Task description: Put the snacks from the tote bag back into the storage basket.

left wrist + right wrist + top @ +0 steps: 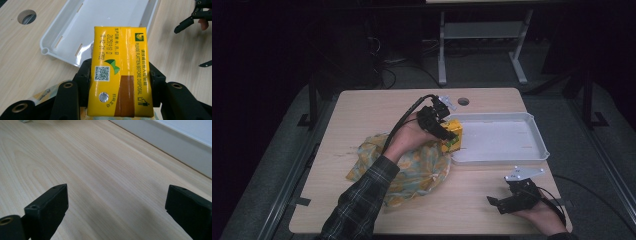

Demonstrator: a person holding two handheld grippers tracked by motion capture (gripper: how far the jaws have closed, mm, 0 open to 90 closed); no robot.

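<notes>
My left gripper is shut on a yellow drink carton, held just over the left rim of the white tray. In the left gripper view the carton stands clamped between both jaws, its printed top with a foil straw hole facing the camera, above the tray's corner. A yellow patterned cloth bag lies crumpled on the table under my left forearm. My right gripper rests low near the table's front right edge, open, with bare wood between its jaws.
The wooden table has a round cable hole at the back. The tray's wall runs along the far side in the right gripper view. A desk frame and cables stand on the floor behind the table.
</notes>
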